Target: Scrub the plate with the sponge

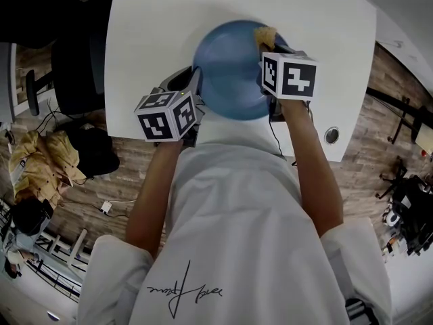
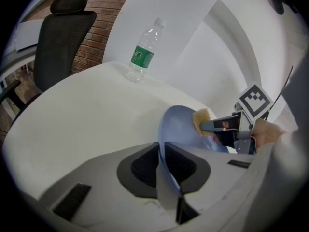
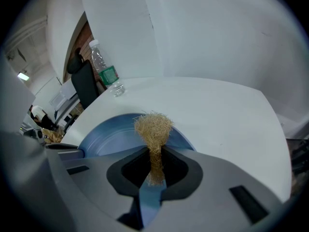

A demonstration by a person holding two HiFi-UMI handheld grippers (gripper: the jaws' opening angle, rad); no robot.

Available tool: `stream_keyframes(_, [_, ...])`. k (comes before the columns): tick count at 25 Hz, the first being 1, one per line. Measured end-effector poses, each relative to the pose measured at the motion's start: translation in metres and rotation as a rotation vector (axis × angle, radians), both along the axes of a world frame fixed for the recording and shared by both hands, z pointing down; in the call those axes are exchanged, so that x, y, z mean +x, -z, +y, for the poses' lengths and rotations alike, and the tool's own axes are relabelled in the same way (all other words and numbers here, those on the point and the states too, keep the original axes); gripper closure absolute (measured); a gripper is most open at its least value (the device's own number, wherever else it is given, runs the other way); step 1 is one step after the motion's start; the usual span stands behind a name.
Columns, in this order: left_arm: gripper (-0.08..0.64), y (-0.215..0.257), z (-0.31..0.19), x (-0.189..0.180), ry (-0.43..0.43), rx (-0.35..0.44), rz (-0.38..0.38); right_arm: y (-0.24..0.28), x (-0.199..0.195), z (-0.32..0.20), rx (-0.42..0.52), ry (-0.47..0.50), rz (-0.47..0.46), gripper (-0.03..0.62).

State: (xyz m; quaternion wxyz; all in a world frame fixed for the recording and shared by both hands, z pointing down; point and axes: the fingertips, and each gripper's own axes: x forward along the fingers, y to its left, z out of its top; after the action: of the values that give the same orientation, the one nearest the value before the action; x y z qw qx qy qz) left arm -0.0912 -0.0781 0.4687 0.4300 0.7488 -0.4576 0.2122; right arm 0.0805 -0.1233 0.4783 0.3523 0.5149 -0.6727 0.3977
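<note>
Gripping the rim of the round blue plate [image 1: 230, 73], the left gripper [image 1: 195, 85] is seen at the plate's left edge over the white tabletop [image 1: 149, 39]. In the left gripper view, the thin blue rim [image 2: 181, 127] is pinched between the closed jaws of that gripper [image 2: 166, 167], and the plate runs away from them with its hollow face turned toward the other tool. Whether the plate's far edge rests on the tabletop [image 2: 87, 115] cannot be told.

The tan, fibrous scrubbing sponge [image 1: 265, 36] is clamped in the right gripper [image 1: 270, 51], at the plate's far right edge. In the right gripper view, the sponge's narrow end is squeezed between the closed jaws [image 3: 154, 170], while its frayed tuft [image 3: 153, 127] spreads out beyond them over the blue plate [image 3: 111, 137]. From the left gripper view, the sponge [image 2: 203, 120] is shown lying against the plate's inner face, with the right gripper [image 2: 219, 125] just behind it.

A clear plastic water bottle with a green label [image 2: 143, 52] is stood upright near the far edge of the tabletop, well apart from the plate. A black office chair [image 2: 63, 42] is placed beyond the tabletop.
</note>
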Motion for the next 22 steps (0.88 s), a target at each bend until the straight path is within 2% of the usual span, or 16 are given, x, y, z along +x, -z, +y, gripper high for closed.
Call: stream_keyframes(22, [0.535,-0.001,0.0,0.002,-0.013,0.004,-0.007,-0.002,-0.014,-0.01,0.008,0.055,0.008,0.548])
